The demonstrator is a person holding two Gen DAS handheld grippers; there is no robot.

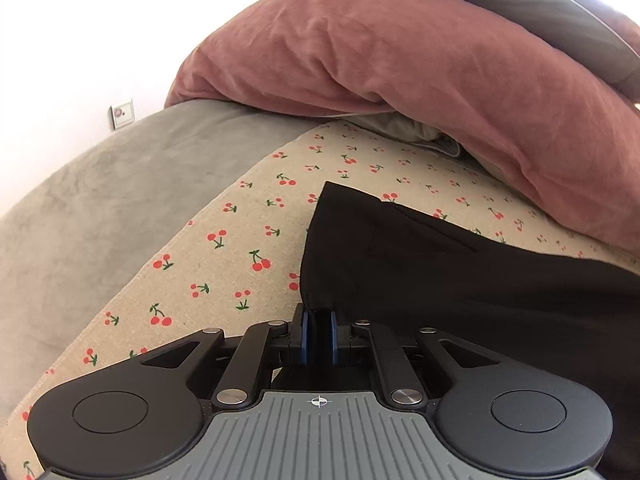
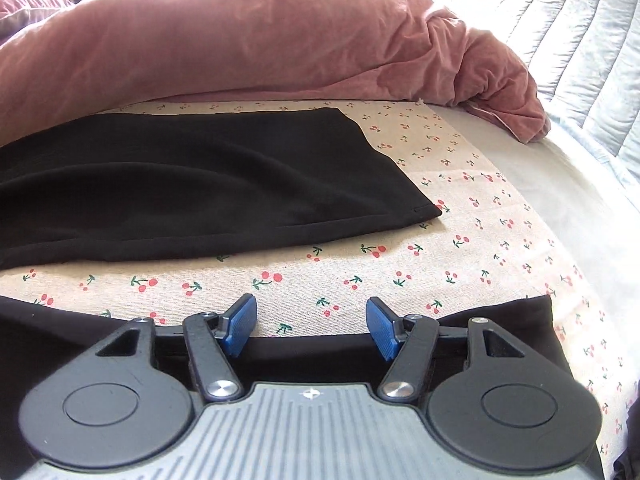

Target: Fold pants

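Black pants [image 1: 460, 280] lie on a beige cherry-print cloth [image 1: 224, 264]. In the left wrist view my left gripper [image 1: 319, 320] is shut on the pants' near edge, and a fold of black fabric stands pinched between its blue pads. The right wrist view shows one black leg [image 2: 200, 184] spread flat further away and the other leg [image 2: 500, 320] running under my right gripper [image 2: 311, 316]. This gripper is open, its blue fingertips wide apart above that nearer leg's far edge, with only cherry cloth [image 2: 440, 248] showing between them.
A bulky pink duvet [image 2: 240, 40] is heaped along the far side of the cloth, also seen as the pink duvet [image 1: 380, 48] in the left view. A grey blanket [image 1: 100, 200] lies to the left, a pale quilted cover [image 2: 580, 60] to the right. A wall socket [image 1: 121, 113] shows beyond.
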